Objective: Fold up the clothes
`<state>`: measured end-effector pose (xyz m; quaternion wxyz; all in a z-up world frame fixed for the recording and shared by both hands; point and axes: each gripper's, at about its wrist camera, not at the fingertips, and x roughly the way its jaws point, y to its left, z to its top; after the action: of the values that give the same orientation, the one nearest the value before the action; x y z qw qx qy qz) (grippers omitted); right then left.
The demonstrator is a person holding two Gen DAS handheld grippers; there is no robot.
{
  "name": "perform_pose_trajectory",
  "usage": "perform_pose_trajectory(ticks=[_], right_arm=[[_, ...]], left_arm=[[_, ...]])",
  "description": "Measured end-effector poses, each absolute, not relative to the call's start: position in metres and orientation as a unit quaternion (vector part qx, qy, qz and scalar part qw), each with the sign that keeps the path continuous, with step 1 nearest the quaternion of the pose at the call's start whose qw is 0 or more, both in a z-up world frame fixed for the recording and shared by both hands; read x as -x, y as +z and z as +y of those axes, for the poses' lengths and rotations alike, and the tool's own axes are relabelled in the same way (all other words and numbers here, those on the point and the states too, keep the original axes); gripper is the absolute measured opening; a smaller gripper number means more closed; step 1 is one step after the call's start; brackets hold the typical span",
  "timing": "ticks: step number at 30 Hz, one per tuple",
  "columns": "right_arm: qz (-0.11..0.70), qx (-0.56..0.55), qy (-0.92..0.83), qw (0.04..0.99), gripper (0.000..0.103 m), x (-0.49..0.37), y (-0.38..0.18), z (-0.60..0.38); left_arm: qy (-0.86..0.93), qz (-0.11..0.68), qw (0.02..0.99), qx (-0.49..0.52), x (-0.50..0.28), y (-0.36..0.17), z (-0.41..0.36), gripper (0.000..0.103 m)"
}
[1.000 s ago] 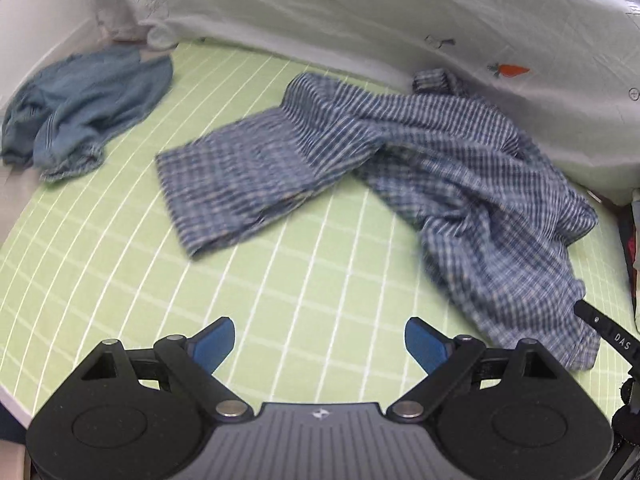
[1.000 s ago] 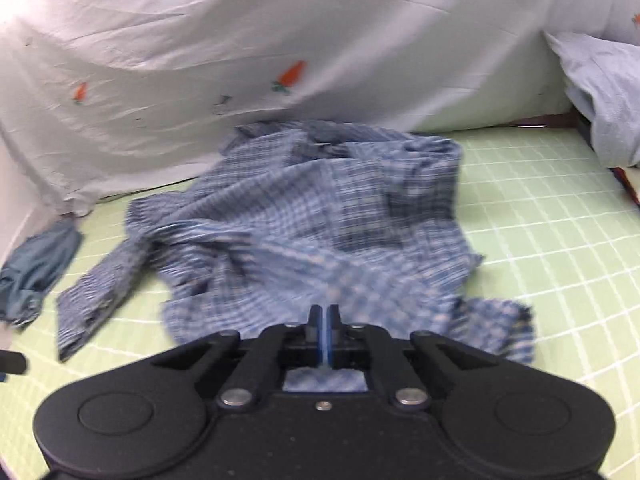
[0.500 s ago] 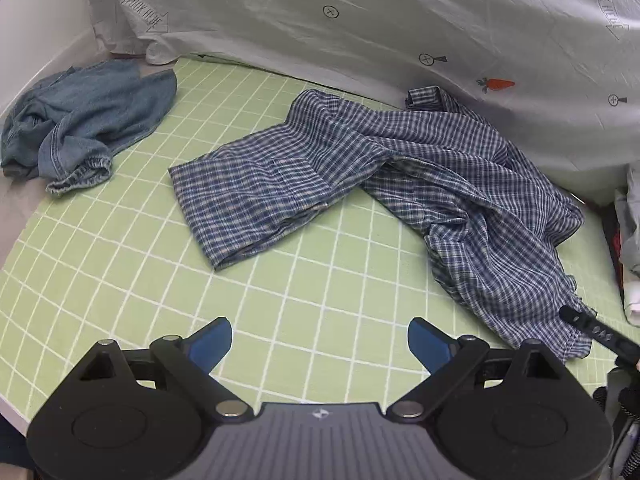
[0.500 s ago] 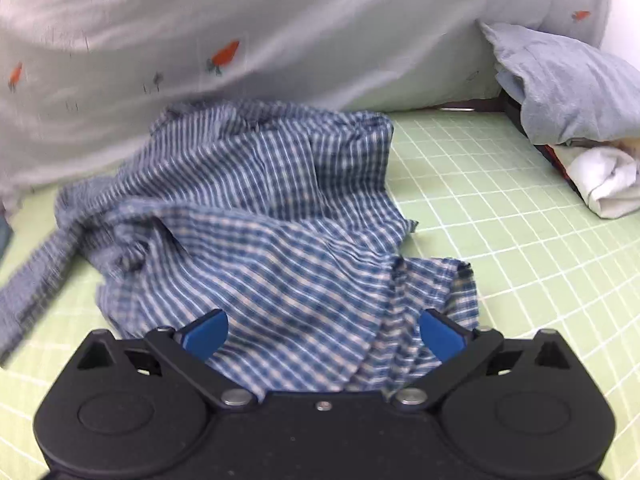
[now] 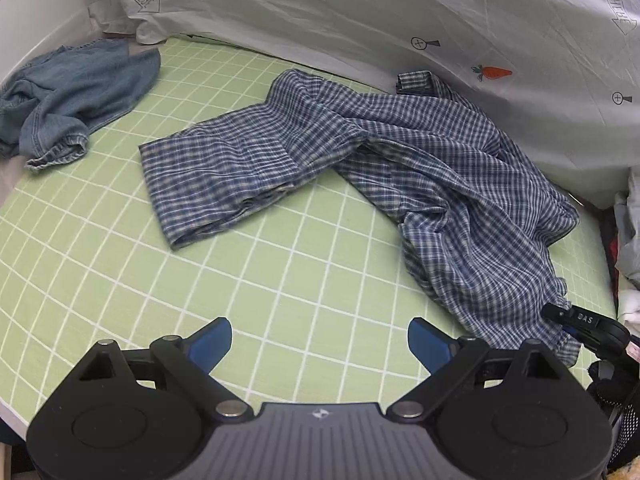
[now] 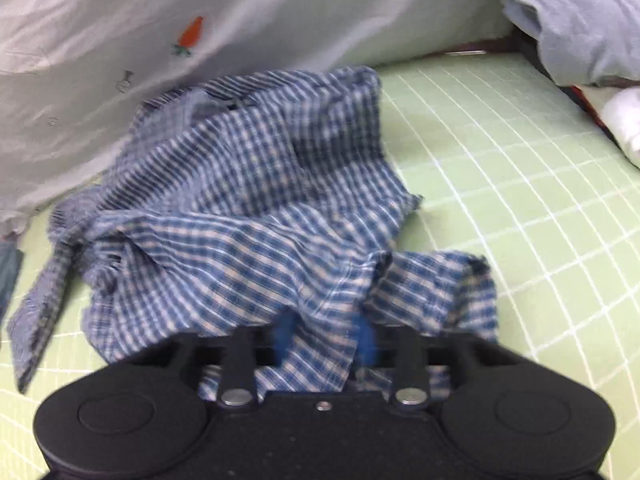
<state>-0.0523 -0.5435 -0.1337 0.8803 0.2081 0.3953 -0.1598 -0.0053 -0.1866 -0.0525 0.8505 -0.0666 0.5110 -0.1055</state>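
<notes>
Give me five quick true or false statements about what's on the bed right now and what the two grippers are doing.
1. The left gripper is open and holds nothing. True.
2. The plaid shirt is neatly folded into a square. False: it lies crumpled, one part stretched out flat.
3. A denim garment lies apart from the plaid shirt on the green grid sheet. True.
4. The right gripper is far from any cloth. False: plaid fabric lies between its blue fingers, which are blurred and partly closed.
5. The pale cover behind the shirt is printed with strawberries. False: it shows an orange carrot.
</notes>
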Motion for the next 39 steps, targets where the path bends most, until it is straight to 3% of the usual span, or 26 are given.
perform_pose_trajectory(ticks=[12, 24, 25, 30, 32, 35, 39], right_arm=[[0.329, -0.159, -0.091, 0.926, 0.003, 0.075, -0.082, -0.446], [0.436, -0.162, 0.055, 0.883, 0.005, 0.071, -0.131, -0.290], [0.437, -0.161, 0.055, 0.883, 0.007, 0.075, -0.128, -0.287], [0.408, -0.177, 0.043, 0.894, 0.043, 0.098, -0.105, -0.300], [0.389, -0.183, 0.034, 0.902, 0.049, 0.107, -0.093, -0.315], [0.362, -0.191, 0.028, 0.912, 0.066, 0.122, -0.076, -0.348], [0.340, -0.208, -0.010, 0.917, 0.073, 0.132, -0.062, -0.405]], left_arm=[[-0.157, 0.523, 0.837, 0.043, 0.002, -0.061, -0.156, 0.095], [-0.137, 0.541, 0.830, 0.027, -0.001, -0.070, -0.075, 0.095], [-0.137, 0.542, 0.829, 0.029, -0.002, -0.070, -0.074, 0.095], [-0.145, 0.542, 0.827, 0.039, 0.000, -0.071, -0.094, 0.095], [-0.148, 0.541, 0.827, 0.045, 0.001, -0.070, -0.107, 0.095], [-0.152, 0.540, 0.826, 0.053, 0.004, -0.070, -0.127, 0.095], [-0.149, 0.539, 0.827, 0.059, 0.006, -0.072, -0.160, 0.095]])
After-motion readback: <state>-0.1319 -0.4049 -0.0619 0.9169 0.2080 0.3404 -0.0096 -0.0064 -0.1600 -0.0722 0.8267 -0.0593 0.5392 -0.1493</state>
